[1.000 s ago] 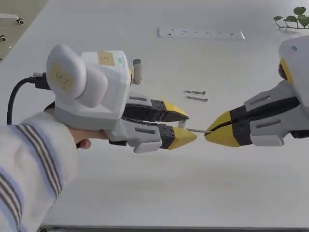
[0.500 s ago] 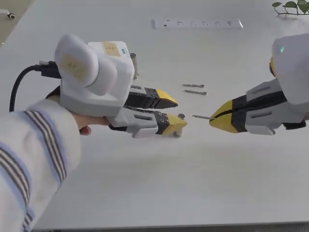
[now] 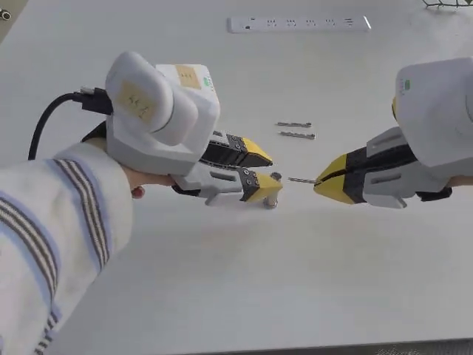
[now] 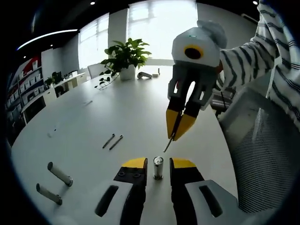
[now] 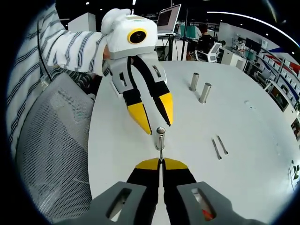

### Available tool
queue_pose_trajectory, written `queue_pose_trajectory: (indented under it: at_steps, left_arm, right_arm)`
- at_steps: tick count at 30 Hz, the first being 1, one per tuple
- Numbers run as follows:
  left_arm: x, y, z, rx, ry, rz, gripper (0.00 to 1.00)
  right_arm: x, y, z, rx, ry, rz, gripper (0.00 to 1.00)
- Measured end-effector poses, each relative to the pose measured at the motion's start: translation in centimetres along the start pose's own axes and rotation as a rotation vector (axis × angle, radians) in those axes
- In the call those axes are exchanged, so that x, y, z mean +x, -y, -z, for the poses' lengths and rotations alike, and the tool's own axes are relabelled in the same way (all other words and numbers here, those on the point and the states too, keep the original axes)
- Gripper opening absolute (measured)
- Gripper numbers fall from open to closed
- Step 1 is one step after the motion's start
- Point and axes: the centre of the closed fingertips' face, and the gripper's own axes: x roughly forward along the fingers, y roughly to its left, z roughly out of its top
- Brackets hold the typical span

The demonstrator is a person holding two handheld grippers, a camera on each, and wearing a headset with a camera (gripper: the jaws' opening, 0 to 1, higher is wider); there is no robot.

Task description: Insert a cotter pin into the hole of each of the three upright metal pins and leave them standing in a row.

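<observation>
A short metal pin (image 3: pixel 274 189) stands upright on the white table (image 3: pixel 244 281), between the tips of my open left gripper (image 3: pixel 271 171) with a gap on each side (image 4: pixel 158 168). My right gripper (image 3: pixel 319 183) is shut on a thin cotter pin (image 3: pixel 301 180), which points at the pin's top, its tip just short of the head (image 5: pixel 161 154). Two more metal pins (image 5: pixel 194 81) (image 5: pixel 205 92) stand upright farther back. Two loose cotter pins (image 3: pixel 294 124) (image 3: pixel 297 135) lie side by side beyond the grippers.
A white power strip (image 3: pixel 299 24) lies at the table's far edge. A black cable (image 3: pixel 44 126) trails from the left gripper. A potted plant (image 4: pixel 124 56) stands at one end of the table, and a mesh chair (image 5: pixel 47 154) is beside the table.
The head view has shifted. The left gripper has lowered toward the table, and the metal pin now stands on the table between its tips. The cotter pin's tip backed off, then neared the pin again.
</observation>
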Motion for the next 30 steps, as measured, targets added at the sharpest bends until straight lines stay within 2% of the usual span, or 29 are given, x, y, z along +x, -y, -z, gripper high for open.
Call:
queue_pose_trajectory:
  at_steps: [6,10,13,18,30]
  left_arm:
    - [0.5,0.0,0.3,0.016,-0.016,0.013,0.10]
    - [0.7,0.1,0.6,0.021,-0.028,0.022,0.10]
    - [0.8,0.1,0.5,0.023,-0.027,0.025,0.06]
    - [0.8,0.2,0.6,0.031,-0.033,0.026,0.06]
    - [0.7,0.4,0.7,0.011,-0.039,0.027,0.05]
  right_arm:
    - [0.3,0.1,0.2,-0.001,-0.007,-0.007,0.00]
    - [0.5,0.2,0.3,0.001,-0.006,-0.011,0.00]
    - [0.6,0.1,0.3,-0.001,-0.006,-0.014,0.00]
    - [0.8,0.0,0.2,-0.007,-0.006,-0.017,0.00]
    - [1.4,-0.3,-0.5,-0.048,-0.004,-0.034,0.00]
